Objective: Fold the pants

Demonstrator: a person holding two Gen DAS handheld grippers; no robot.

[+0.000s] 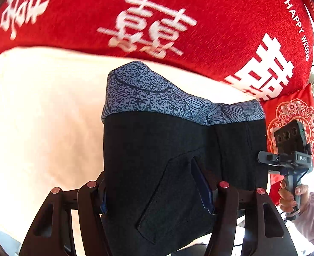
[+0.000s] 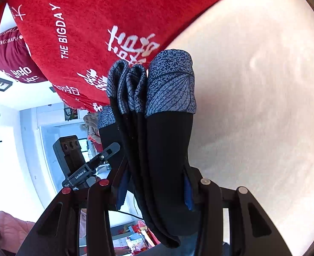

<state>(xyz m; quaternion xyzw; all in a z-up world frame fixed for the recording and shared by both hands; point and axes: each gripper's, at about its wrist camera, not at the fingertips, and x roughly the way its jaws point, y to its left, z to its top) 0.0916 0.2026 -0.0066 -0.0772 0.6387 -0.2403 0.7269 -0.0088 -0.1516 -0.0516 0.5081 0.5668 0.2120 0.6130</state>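
Covering the far side, a red blanket lies over a cream bed, both cut off by the lens edge. Black pants with a patterned grey cuff hang bunched above the bed, hiding it. Left gripper and right gripper each have fingers clamped on the fabric; fingertips are buried in folds.

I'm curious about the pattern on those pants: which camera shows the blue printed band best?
The left wrist view: there the band spreads wide across the black pants, which the left gripper holds. The right wrist view shows the band bunched into narrow folds, only one face open, with the right gripper clamped on the pants.
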